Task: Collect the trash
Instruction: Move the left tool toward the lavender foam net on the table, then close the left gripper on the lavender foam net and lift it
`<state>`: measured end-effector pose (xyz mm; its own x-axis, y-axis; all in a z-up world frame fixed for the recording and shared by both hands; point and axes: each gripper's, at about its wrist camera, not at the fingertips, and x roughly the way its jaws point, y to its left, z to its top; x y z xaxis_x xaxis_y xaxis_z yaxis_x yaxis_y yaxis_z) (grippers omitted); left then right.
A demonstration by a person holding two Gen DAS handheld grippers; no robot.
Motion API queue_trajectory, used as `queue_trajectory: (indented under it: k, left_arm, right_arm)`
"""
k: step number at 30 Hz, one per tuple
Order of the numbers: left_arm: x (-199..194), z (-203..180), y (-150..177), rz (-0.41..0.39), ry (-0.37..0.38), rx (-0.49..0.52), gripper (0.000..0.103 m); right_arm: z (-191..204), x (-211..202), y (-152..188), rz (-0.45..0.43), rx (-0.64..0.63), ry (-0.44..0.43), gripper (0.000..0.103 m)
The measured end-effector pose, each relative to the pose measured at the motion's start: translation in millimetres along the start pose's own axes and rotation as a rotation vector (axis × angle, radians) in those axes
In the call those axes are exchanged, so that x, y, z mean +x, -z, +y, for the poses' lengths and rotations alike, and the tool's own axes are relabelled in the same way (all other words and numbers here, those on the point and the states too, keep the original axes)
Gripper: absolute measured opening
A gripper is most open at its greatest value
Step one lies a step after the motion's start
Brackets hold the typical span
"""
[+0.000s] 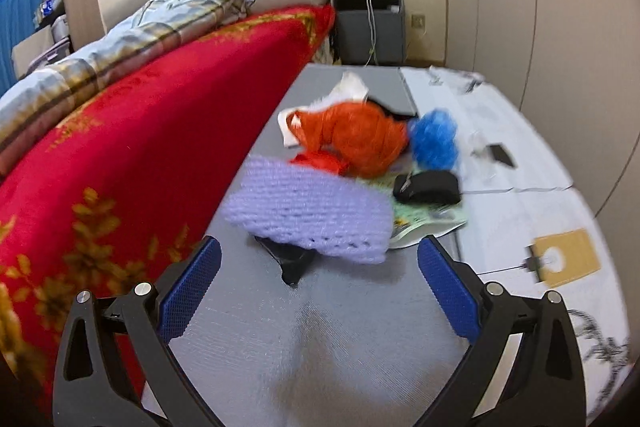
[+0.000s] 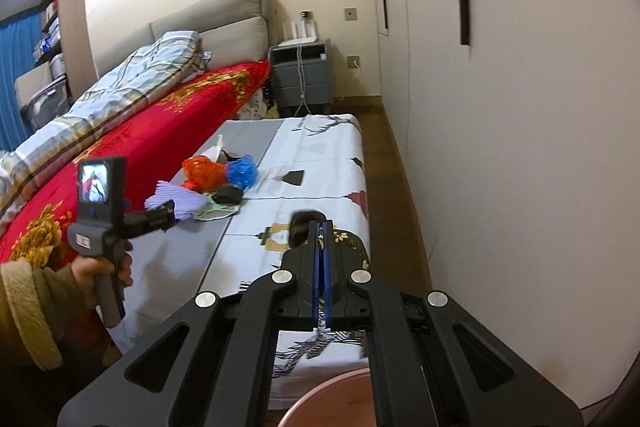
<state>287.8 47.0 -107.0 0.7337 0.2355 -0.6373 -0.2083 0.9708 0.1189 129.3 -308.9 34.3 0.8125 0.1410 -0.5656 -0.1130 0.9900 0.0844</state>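
While the left gripper point(image 1: 318, 267) hovers jaws apart near the purple knit point(image 1: 308, 211), orange bag point(image 1: 356, 137) and blue bag point(image 1: 434, 137) beyond on the table point(image 1: 340, 347), right gripper point(image 2: 321, 227) jaws together, empty, pink bin point(image 2: 332, 401) below.

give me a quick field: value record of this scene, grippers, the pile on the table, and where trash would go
left gripper: open, fingers spread, pointed at the pile, holding nothing
right gripper: shut, nothing visible between its fingers
pile: purple knitted piece nearest, orange bag behind it, blue bag beside the orange one, black mouse on a printed paper
surface: table under a grey and white cloth, alongside the red blanket
possible bin: pink rim below the right gripper, mostly hidden
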Motion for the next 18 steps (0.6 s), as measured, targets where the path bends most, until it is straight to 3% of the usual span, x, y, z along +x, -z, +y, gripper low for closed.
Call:
queue_trajectory:
  k: [10,16,18]
  left_arm:
    - [32.6,-10.1,3.2,0.024,-0.016,0.054,0.095]
    - [48.6,-15.7,4.0,0.078,-0.028,0.073,0.095]
    - [48.6,-11.9,1.8,0.07,-0.036,0.046,0.083]
  right_arm:
    - [-3.4,27.1,3.2,0.062,0.029,-0.026,0.002]
    - [-4.9,31.0,6.1,0.072,0.029,-0.023,0.002]
    - [-6.8,30.1,7.1,0.075,0.03,-0.018,0.002]
